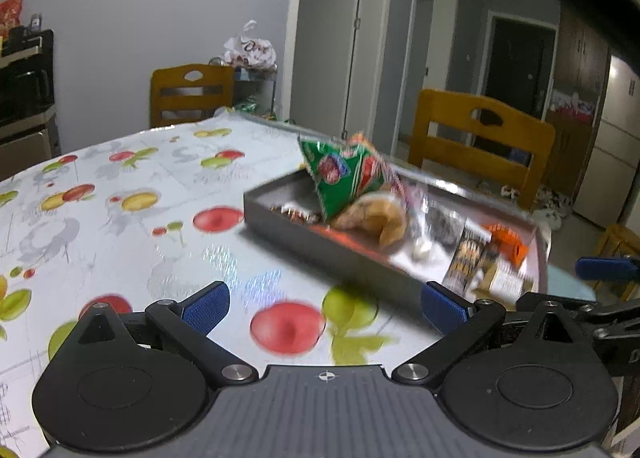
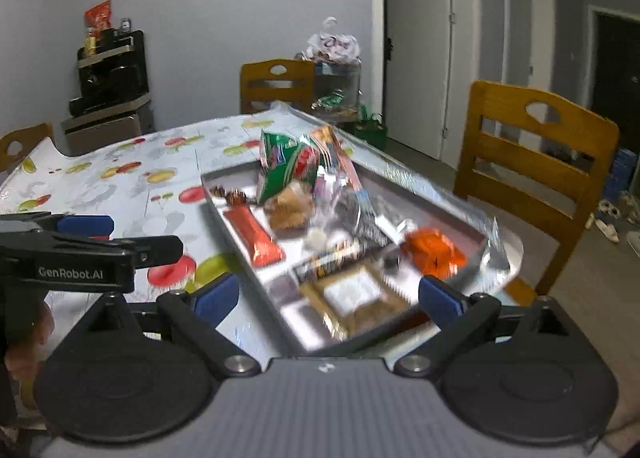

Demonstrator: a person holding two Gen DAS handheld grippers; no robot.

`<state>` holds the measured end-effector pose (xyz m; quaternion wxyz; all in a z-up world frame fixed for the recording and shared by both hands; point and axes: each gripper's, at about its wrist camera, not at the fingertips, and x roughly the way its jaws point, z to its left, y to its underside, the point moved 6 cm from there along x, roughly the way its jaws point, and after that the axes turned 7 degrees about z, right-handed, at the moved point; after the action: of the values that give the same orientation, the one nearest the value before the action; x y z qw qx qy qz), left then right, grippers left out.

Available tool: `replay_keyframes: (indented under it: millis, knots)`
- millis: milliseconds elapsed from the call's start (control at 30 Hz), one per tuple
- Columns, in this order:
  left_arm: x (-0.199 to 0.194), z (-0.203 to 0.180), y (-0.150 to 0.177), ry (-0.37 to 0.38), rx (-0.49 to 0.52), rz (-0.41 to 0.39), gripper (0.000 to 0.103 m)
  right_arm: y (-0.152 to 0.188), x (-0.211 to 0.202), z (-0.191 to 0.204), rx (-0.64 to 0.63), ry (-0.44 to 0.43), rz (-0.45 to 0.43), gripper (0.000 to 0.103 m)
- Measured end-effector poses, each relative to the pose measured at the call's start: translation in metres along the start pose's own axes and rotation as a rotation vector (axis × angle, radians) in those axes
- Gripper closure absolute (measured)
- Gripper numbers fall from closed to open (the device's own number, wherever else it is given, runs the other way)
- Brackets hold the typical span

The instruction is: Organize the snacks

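A grey metal tray [image 2: 224, 218] sits on the fruit-print tablecloth and holds several snacks: a green bag [image 2: 280, 166], a bun in clear wrap [image 2: 288, 206], a red-orange bar [image 2: 254, 236], an orange packet [image 2: 434, 252] and a brown-edged packet [image 2: 356, 298]. My right gripper [image 2: 328, 298] is open and empty over the tray's near end. My left gripper [image 1: 324, 308] is open and empty above the cloth, left of the tray [image 1: 280, 226]. The green bag [image 1: 340, 178] and bun [image 1: 372, 214] also show in the left wrist view. The left gripper shows at the right view's left edge [image 2: 86, 242].
Wooden chairs stand at the table's far end [image 2: 276, 84] and right side [image 2: 532, 162]. A black appliance stack [image 2: 112, 78] is against the wall. A white plastic bag [image 2: 332, 44] sits on a shelf behind the table. The table's right edge runs close beside the tray.
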<state>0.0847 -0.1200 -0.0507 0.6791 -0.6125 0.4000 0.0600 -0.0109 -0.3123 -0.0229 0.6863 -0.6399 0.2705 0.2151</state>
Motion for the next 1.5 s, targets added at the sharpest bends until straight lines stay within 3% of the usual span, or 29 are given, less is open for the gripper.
replay_keyframes:
  millis: [200,333,467,567,733,1500]
  knots:
    - [0.014,0.011,0.027,0.008,-0.032,0.081,0.000,0.029,0.011,0.011,0.010,0.034,0.126,0.005]
    - [0.012,0.014,0.027,0.000,-0.037,0.069,0.000,0.038,0.016,0.015,0.013,0.074,0.140,0.005]
    - [0.019,0.009,0.031,-0.051,0.002,0.125,0.000,0.044,0.022,0.019,0.029,0.097,0.160,0.005]
    - [0.024,0.007,0.034,-0.064,0.020,0.162,0.000,0.047,0.027,0.023,0.028,0.106,0.169,0.005]
    - [0.024,0.007,0.035,-0.070,0.030,0.164,0.000,0.048,0.032,0.023,0.050,0.109,0.162,0.000]
    - [0.024,0.006,0.036,-0.071,0.032,0.165,0.000,0.049,0.033,0.023,0.042,0.109,0.143,0.000]
